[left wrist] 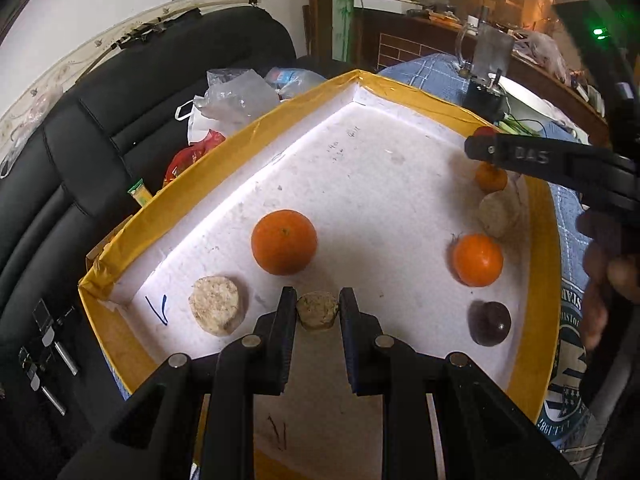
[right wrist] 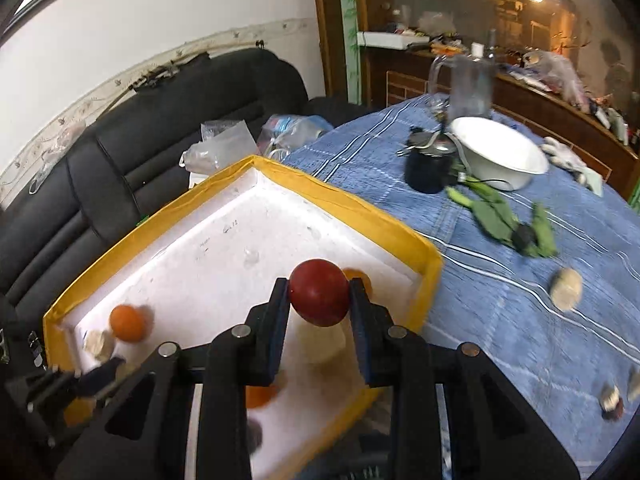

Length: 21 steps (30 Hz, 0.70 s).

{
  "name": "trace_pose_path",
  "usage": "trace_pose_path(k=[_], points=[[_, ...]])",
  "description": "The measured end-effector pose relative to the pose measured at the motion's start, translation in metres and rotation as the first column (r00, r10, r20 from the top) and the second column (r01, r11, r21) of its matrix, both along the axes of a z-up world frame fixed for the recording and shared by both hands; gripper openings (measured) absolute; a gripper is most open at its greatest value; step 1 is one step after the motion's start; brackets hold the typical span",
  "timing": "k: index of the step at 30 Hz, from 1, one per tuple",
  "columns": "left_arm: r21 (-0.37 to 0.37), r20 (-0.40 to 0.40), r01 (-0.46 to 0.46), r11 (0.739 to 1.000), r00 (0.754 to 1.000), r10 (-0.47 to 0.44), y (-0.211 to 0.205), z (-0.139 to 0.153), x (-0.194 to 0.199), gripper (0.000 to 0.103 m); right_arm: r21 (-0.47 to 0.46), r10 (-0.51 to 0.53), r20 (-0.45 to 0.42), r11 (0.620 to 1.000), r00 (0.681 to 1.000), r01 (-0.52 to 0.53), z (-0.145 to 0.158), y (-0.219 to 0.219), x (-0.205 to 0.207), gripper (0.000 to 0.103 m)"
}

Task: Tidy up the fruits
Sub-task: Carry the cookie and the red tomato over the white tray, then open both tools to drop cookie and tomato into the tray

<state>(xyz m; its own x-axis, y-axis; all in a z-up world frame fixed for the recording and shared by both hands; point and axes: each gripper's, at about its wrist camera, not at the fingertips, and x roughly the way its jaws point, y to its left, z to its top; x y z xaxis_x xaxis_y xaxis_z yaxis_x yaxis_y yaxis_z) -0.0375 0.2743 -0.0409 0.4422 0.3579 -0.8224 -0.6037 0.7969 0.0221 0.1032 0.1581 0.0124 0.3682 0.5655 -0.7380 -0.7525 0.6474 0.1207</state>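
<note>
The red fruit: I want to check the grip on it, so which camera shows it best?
The right wrist view: the red fruit sits large between the right gripper's fingers. The left wrist view shows only a red sliver behind that gripper.

Raised lettering: "DAS", on the flat side of the black plastic right gripper finger, far right and beyond the left jaws.
Printed cloth: partial "STAR", mirrored or upside down, on the blue fabric table cover, right of the left jaws.
Pen marks on the white foam tray floor: not legible.

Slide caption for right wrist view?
Right gripper holds red fruit over yellow-rimmed tray of oranges.
</note>
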Motion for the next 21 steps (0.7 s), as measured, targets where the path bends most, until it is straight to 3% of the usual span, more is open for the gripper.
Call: trace_pose_path(k=[5,17,21], points=[[0.002,-0.001,-0.004,1.0,1.0,0.004,0.001,0.0,0.001,0.02,-0.04,0.016,-0.028,0.999,0.999,-0.017,-0.017,0.022,0.017,0.032],[0.03,0.003,-0.026,0.999,1.0,0.026,-0.001,0.007,-0.005,0.023,-0.076,0.026,-0.031,0.997,0.999,-0.028,-0.023,0.043,0.026,0.032],[0.027,0.031,-0.041,0.999,0.999,0.04,-0.003,0.012,-0.01,0.059,-0.077,0.024,-0.019,0.997,1.0,-0.025,-0.017,0.039,0.021,0.033]])
